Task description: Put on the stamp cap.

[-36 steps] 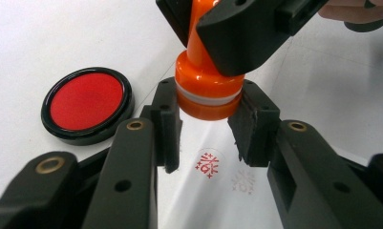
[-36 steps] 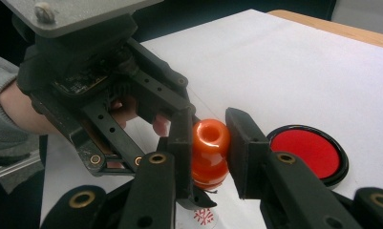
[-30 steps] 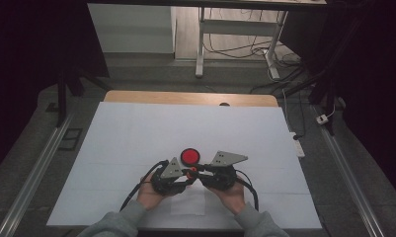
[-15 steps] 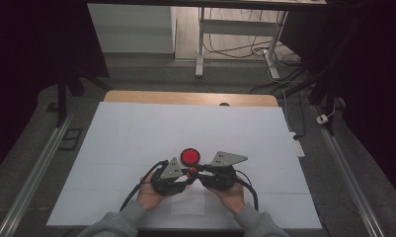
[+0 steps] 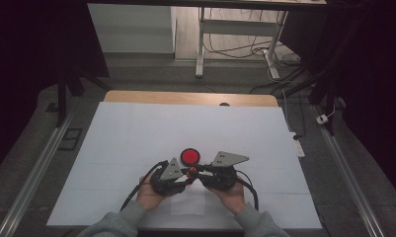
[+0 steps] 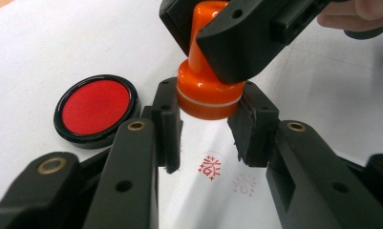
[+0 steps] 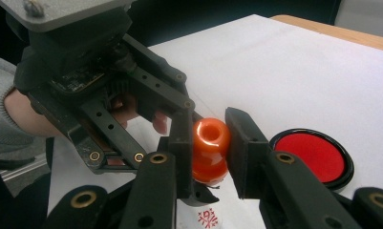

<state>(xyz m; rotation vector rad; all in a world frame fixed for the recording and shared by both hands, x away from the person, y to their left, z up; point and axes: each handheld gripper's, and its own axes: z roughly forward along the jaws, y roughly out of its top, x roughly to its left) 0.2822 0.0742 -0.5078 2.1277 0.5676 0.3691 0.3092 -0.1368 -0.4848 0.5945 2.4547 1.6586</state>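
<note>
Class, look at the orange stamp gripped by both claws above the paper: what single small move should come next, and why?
Probably lower the stamp straight down onto a bare patch of the white paper. Both the left claw and the right claw clamp it, its base hangs clear of the sheet, a crisp red print and a fainter one already lie below, and the red ink pad sits beside.
</note>
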